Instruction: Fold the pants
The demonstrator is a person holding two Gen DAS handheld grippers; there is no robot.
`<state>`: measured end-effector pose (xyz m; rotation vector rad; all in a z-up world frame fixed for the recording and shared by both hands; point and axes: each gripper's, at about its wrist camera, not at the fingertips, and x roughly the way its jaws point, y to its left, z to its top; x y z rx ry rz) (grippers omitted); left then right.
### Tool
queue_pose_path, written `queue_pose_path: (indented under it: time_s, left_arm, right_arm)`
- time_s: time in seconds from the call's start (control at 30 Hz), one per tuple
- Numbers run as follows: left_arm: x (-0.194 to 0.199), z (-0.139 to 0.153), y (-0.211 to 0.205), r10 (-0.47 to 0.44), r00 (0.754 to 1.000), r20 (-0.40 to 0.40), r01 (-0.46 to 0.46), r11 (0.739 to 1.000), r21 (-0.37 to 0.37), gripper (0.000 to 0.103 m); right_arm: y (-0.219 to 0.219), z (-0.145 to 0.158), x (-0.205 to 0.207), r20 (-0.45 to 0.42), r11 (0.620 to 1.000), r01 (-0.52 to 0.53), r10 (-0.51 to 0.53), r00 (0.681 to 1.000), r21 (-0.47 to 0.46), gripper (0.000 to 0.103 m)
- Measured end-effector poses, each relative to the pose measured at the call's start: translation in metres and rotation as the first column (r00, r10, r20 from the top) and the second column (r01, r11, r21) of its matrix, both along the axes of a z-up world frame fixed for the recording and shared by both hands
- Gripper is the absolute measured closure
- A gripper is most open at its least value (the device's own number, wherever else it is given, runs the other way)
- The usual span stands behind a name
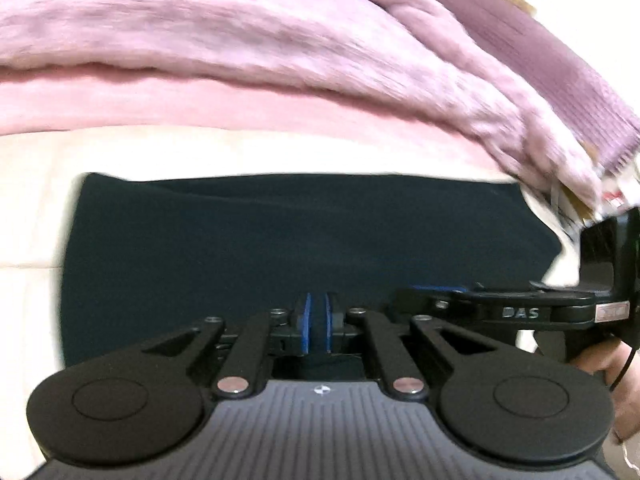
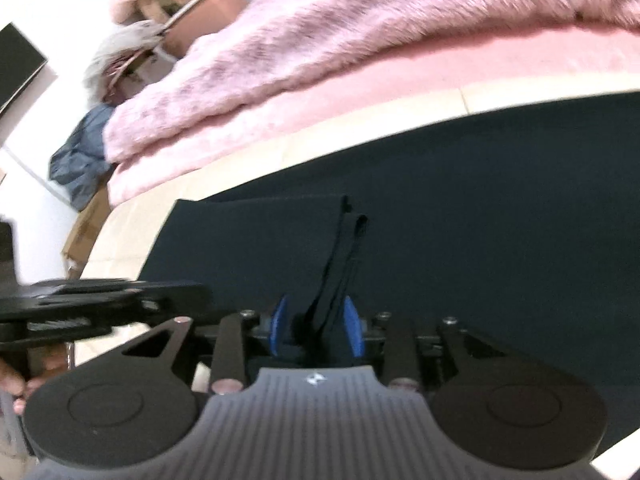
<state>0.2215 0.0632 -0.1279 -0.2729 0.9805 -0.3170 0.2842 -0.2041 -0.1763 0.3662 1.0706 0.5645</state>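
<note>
Lying flat on the bed (image 1: 36, 208), the pants (image 1: 280, 236) stretch sideways. Both claws sit together at the near edge: left claw (image 1: 316, 328) pinches cloth (nearly shut); right claw (image 2: 318, 332) grips a bunched fold.

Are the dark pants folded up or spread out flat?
Partly folded: the dark navy pants lie mostly flat, one layer overlapping, fabric bunched in the right gripper.

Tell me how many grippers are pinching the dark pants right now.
2. The left gripper is closed on the near edge of the dark pants; the right gripper grips a bunched strip of them beside it. How firmly the left one bites is hard to tell.
</note>
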Motion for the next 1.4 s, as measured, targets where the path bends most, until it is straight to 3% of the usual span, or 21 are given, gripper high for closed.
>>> queue_pose_path:
  time_s: [0.2, 0.37, 0.5, 0.6, 0.73, 0.9, 1.03, 1.23, 1.4]
  left_arm:
    - [-0.012, 0.0, 0.044, 0.152, 0.988, 0.012, -0.152, 0.988, 0.001, 0.096]
    - [-0.021, 0.003, 0.068, 0.227, 0.974, 0.016, -0.227, 0.974, -0.006, 0.096]
    - [-0.032, 0.011, 0.079, 0.283, 0.958, 0.041, -0.284, 0.959, 0.011, 0.096]
    - [-0.04, 0.018, 0.089, 0.332, 0.942, 0.055, -0.334, 0.942, 0.022, 0.096]
    - [-0.051, 0.033, 0.095, 0.362, 0.928, 0.088, -0.365, 0.931, 0.023, 0.096]
    - [-0.054, 0.049, 0.079, 0.34, 0.932, 0.129, -0.345, 0.938, 0.023, 0.096]
    - [-0.048, 0.058, 0.055, 0.297, 0.943, 0.151, -0.304, 0.952, 0.028, 0.096]
    - [-0.028, 0.059, 0.013, 0.216, 0.964, 0.156, -0.226, 0.973, 0.052, 0.096]
    - [-0.006, 0.048, -0.023, 0.149, 0.98, 0.134, -0.16, 0.984, 0.08, 0.096]
  right_arm:
    - [-0.003, -0.02, 0.01, -0.095, 0.989, 0.094, -0.083, 0.992, 0.118, 0.068]
    - [0.005, -0.026, 0.014, -0.124, 0.984, 0.111, -0.094, 0.988, 0.142, 0.102]
    - [0.01, -0.013, 0.012, -0.089, 0.986, 0.11, -0.099, 0.991, 0.124, 0.103]
    - [0.02, 0.015, 0.012, -0.014, 0.992, 0.06, -0.059, 0.998, 0.107, 0.103]
    - [0.018, 0.08, 0.017, 0.111, 0.996, -0.017, 0.007, 0.994, 0.083, 0.103]
    - [-0.016, 0.165, 0.029, 0.236, 0.998, -0.05, 0.038, 0.971, 0.044, 0.103]
    - [-0.062, 0.218, 0.04, 0.279, 1.0, -0.023, 0.026, 0.96, -0.013, 0.103]
    - [-0.137, 0.254, 0.056, 0.284, 0.994, 0.061, -0.034, 0.958, -0.086, 0.103]
    - [-0.208, 0.245, 0.07, 0.256, 0.982, 0.128, -0.089, 0.962, -0.139, 0.103]
